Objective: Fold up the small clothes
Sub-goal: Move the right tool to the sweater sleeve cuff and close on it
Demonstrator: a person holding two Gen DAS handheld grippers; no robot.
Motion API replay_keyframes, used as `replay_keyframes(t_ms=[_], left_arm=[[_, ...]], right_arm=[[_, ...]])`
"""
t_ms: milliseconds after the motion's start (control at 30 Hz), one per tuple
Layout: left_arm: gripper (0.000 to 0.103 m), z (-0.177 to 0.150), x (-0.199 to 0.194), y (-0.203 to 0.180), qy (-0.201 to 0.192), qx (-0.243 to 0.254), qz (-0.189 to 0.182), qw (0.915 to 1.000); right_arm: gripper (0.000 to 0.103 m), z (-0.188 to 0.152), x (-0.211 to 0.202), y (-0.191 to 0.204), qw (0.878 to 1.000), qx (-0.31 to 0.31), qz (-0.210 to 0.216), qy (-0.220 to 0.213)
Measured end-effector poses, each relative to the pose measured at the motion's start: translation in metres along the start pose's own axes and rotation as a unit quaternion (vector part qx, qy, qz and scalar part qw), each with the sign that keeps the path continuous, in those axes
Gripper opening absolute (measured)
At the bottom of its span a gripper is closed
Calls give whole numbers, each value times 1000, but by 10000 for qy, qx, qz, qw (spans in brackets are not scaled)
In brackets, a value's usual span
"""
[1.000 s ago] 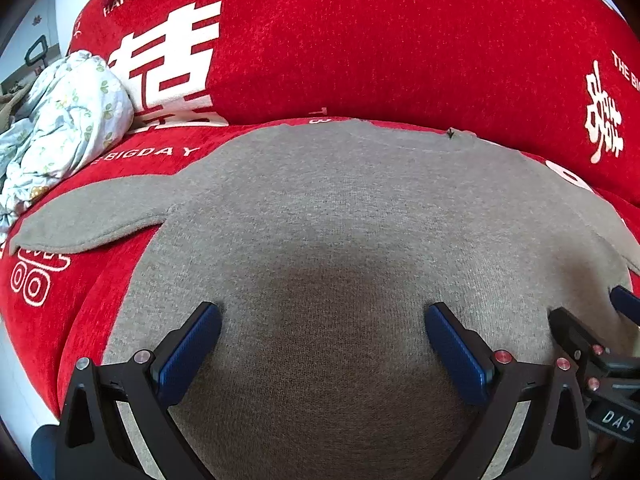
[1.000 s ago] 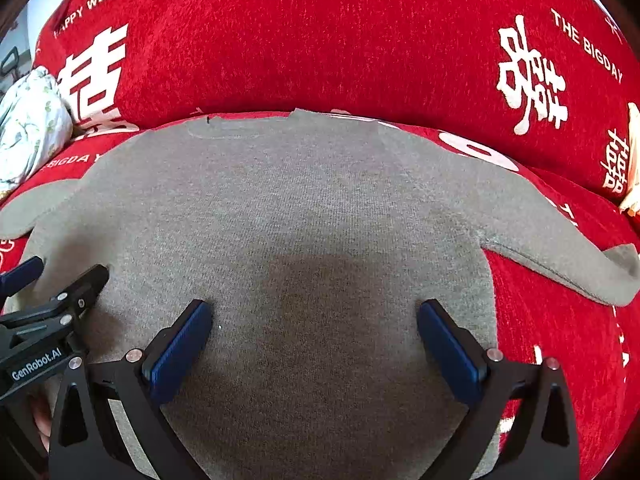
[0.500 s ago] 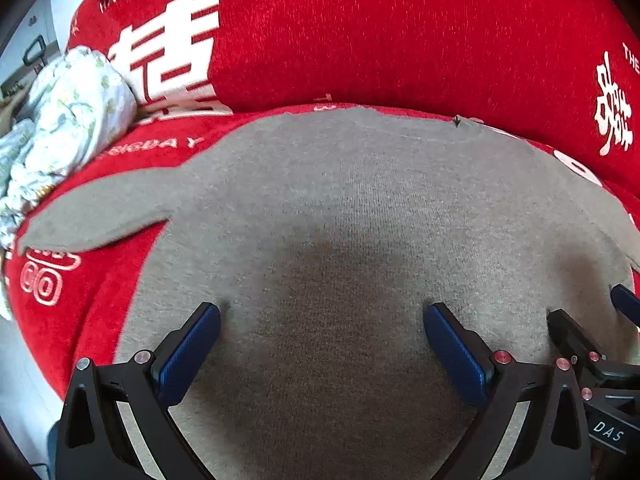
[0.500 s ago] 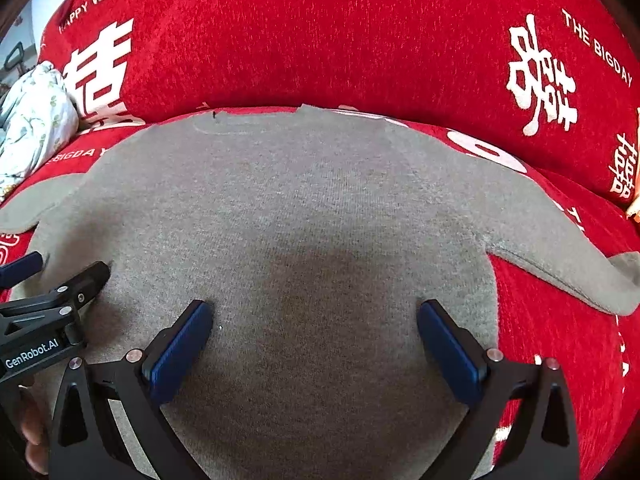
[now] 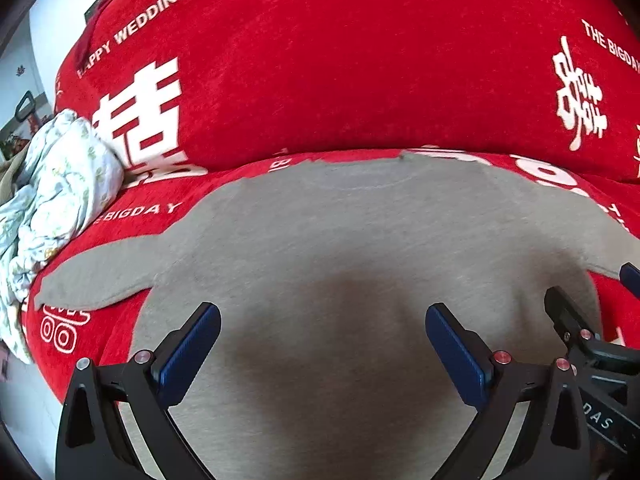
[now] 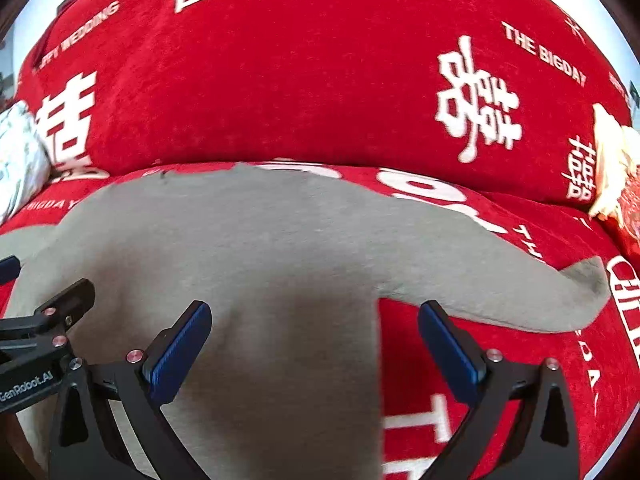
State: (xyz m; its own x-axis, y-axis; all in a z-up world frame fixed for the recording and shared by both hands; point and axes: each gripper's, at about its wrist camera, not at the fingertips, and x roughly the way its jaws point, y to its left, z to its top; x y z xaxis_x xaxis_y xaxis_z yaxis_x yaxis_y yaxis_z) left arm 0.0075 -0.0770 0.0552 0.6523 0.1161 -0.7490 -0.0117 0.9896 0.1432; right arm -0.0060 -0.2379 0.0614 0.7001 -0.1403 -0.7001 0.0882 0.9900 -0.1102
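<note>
A small grey long-sleeved top (image 5: 360, 248) (image 6: 224, 248) lies flat on a red sofa seat, neck towards the backrest, both sleeves spread out. My left gripper (image 5: 322, 344) hovers open above the lower body of the top, nothing between its blue pads. My right gripper (image 6: 314, 340) is open too, straddling the top's right side edge just below the right sleeve (image 6: 500, 284). The left sleeve (image 5: 100, 276) points towards the seat's left end. Each gripper shows at the edge of the other's view.
The red sofa cover (image 5: 340, 60) with white lettering forms the seat and backrest. A crumpled pale floral cloth (image 5: 52, 196) sits at the seat's left end. A cream and red object (image 6: 616, 176) rests at the far right. The seat's front left edge drops to a pale floor.
Both grippers have pulled back and shifted right, so the top looks smaller and more backrest shows. The right gripper now straddles the top's right edge. Both stay open.
</note>
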Motion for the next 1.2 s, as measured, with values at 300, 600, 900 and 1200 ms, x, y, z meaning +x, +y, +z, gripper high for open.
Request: replay_keyframes(t_ms=[300,600,900,1200], left_arm=[[103,13,-2,-34,-8,164,-99,9998],[103,24,4,-69,146,287,-229,9992],[103,31,12,-113,350,465,-377,9976],[103,38,15,-167,412,750,-548,9948]], right_arm=[[103,3,-8,-38,9996,141,-252,-56],[103,-1,-3,-74,9980,362,-512,62],[103,-2,4,-119,9952,655,-701,200],[103,-2,4,-169,9896,1149,-825,260]])
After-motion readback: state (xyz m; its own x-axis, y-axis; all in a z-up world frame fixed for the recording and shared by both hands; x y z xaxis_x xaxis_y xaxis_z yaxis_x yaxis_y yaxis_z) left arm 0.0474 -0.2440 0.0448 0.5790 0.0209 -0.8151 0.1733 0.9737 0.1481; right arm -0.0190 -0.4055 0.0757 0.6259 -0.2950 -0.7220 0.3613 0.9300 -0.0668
